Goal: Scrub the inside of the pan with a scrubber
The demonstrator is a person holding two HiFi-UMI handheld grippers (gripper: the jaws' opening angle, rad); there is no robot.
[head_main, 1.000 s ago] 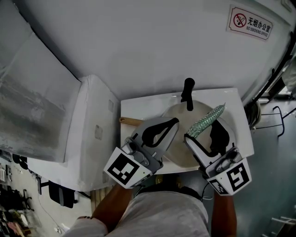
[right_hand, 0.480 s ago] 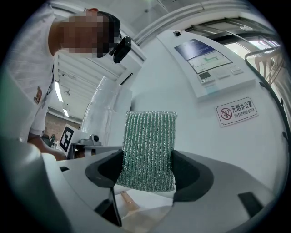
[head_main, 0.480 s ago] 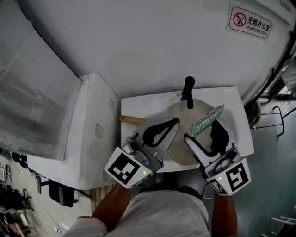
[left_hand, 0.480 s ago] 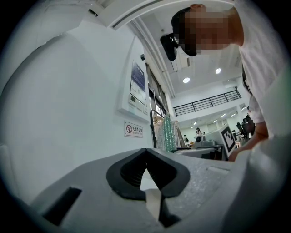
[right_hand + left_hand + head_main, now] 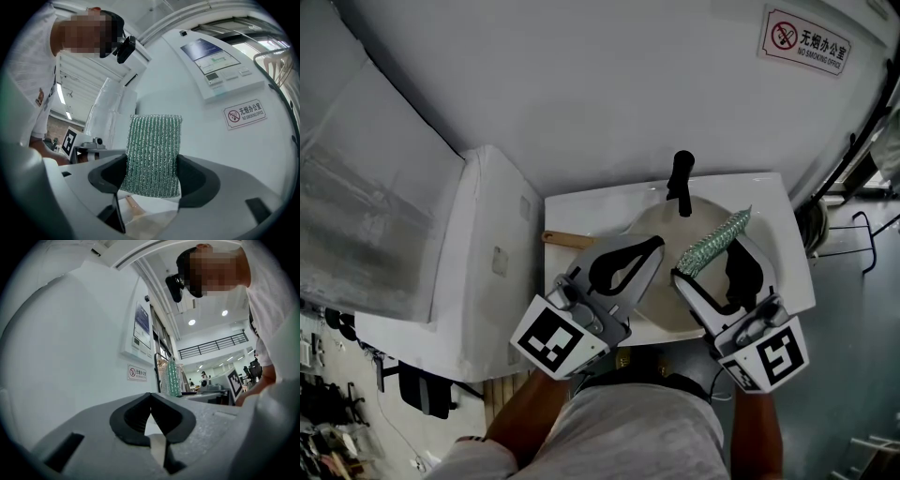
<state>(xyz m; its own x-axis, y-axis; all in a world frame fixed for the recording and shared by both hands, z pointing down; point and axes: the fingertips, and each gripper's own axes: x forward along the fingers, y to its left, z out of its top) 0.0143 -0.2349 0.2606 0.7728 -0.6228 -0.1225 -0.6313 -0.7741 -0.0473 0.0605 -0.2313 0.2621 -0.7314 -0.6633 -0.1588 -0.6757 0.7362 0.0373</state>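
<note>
Pan: the round cream pan (image 5: 649, 225) sits on the small white worktop (image 5: 581, 208) right in front of the person, with its black handle (image 5: 681, 186) pointing away toward the wall.
Pan contents: the part of the inside that shows is a plain pale surface. Both grippers hang over it and cover much of it.
Left gripper: the left gripper (image 5: 151, 398) is over the pan's left side, its jaws closed tip to tip with nothing between them.
Right gripper: the right gripper (image 5: 153, 176) is over the pan's right side, its jaws clamped on the green mesh scrubber (image 5: 154, 140), which stands up out of them.
Scrubber position: it is above the pan's right half, slanting toward the far rim. Whether it touches the pan cannot be told.
In the way: the two gripper bodies hide the pan's near rim in the head view.
Left of pan: a wooden stick (image 5: 567, 243) lies on the worktop, and its right end disappears under the left gripper.
Further left: a large white box (image 5: 492, 253) stands against the worktop's left edge.
Right side: a dark metal frame (image 5: 862, 230) stands on the floor beyond the worktop.
Far: the white wall (image 5: 609, 94) carries a red-and-white no-smoking sign (image 5: 806, 42) and a pale control panel (image 5: 218, 65).
</note>
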